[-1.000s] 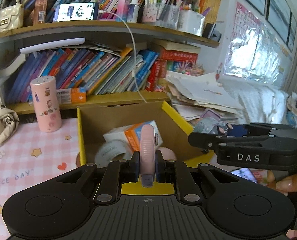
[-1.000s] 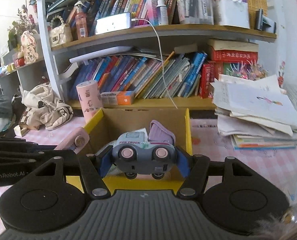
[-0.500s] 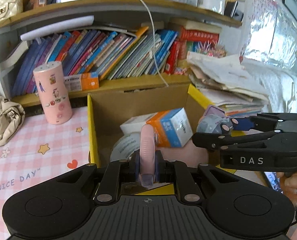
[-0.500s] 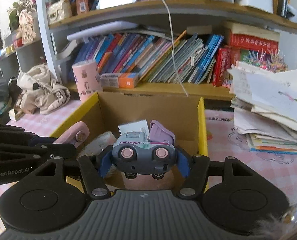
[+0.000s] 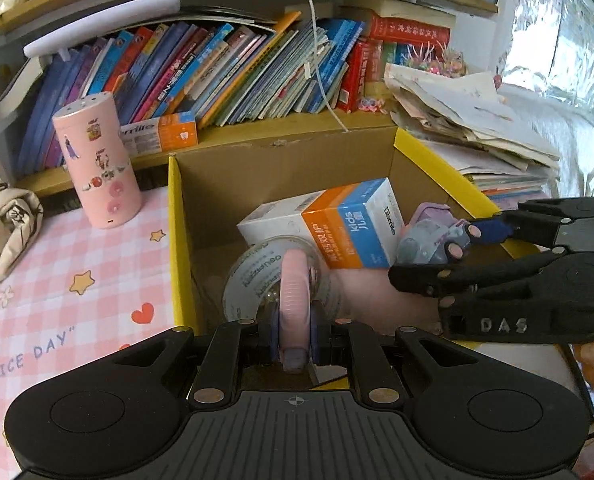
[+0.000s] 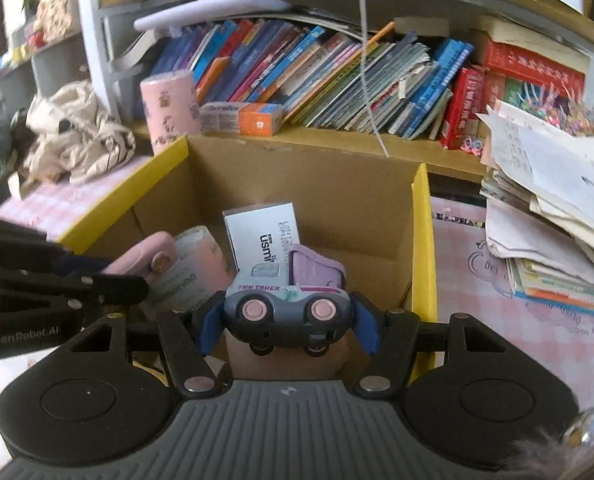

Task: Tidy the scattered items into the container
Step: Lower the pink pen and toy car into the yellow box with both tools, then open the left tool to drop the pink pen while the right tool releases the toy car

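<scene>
The left gripper (image 5: 294, 320) is clamping a flat pink item (image 5: 295, 296) edge-on between nearly closed jaws, and the right gripper (image 6: 287, 322) is pinching a toy truck (image 6: 287, 304) by its sides at a moderate spread. Both are hanging over the near part of the cardboard box (image 5: 281, 168), which is sitting on the pink checked desk (image 5: 57, 280) in front of the bookshelf (image 5: 257, 128).

Inside the box, a roll of tape (image 5: 253, 280) is lying directly beneath the pink item, and a toothpaste carton (image 5: 337, 224) is leaning behind it, toward the box's back wall.

The main risk is crowding: the two grippers are sitting side by side over the box, so one may be knocking the other as they open. The pink item, if released here, is likely to be landing on the curved tape roll and sliding off it. The truck has wheels, so dropped from above the box floor it may be rolling or tipping against the carton. The truck is also hanging near the box's front edge, and an early release could be sending it onto the yellow rim (image 6: 421, 240) and out onto the desk.
</scene>
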